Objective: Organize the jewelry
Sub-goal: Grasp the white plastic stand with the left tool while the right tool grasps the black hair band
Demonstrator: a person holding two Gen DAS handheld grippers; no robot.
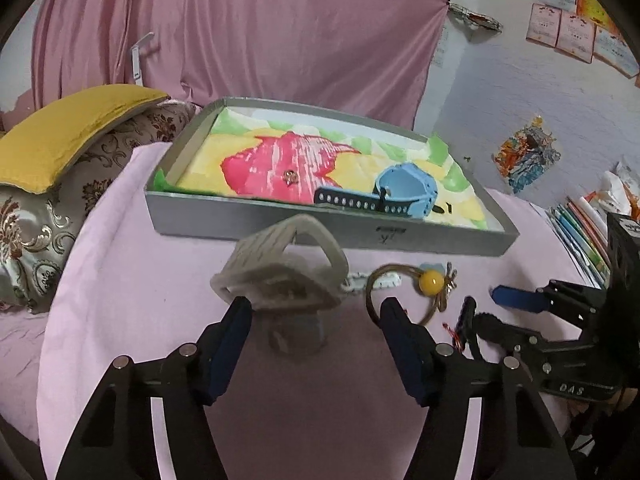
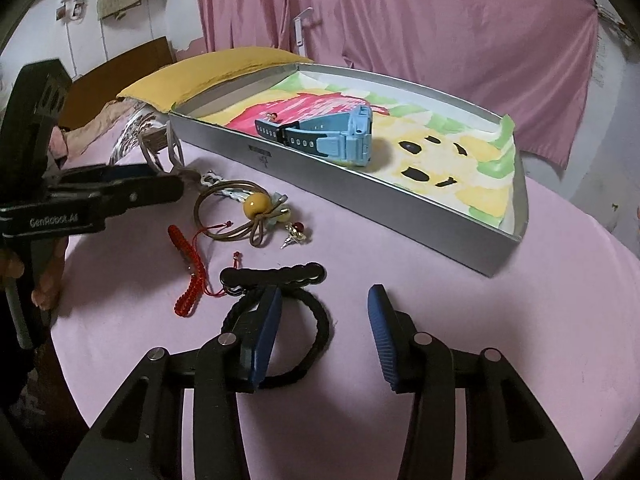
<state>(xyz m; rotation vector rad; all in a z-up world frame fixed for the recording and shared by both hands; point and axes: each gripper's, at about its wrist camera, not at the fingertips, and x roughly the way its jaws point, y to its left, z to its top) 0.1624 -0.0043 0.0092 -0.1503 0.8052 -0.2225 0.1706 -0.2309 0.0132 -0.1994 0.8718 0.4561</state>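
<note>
A grey shallow box (image 1: 280, 220) (image 2: 360, 200) lined with a painted sheet holds a blue watch (image 1: 404, 192) (image 2: 344, 136) and a small earring (image 1: 291, 177). A beige watch (image 1: 280, 276) lies blurred on the pink cloth just ahead of my open left gripper (image 1: 316, 312). A brown hair tie with a yellow bead (image 1: 430, 280) (image 2: 256, 204), a red braided cord (image 2: 188, 272), a small earring (image 2: 296, 234) and a black hair tie with a bow (image 2: 276, 276) lie in front of the box. My right gripper (image 2: 324, 300) is open, its left finger over the black tie.
A yellow pillow (image 1: 72, 128) and patterned cushion (image 1: 36, 240) lie left of the box. Pink curtain hangs behind. Books (image 1: 580, 232) sit at the right. The left gripper's body (image 2: 80, 200) stands left of the jewellery in the right wrist view.
</note>
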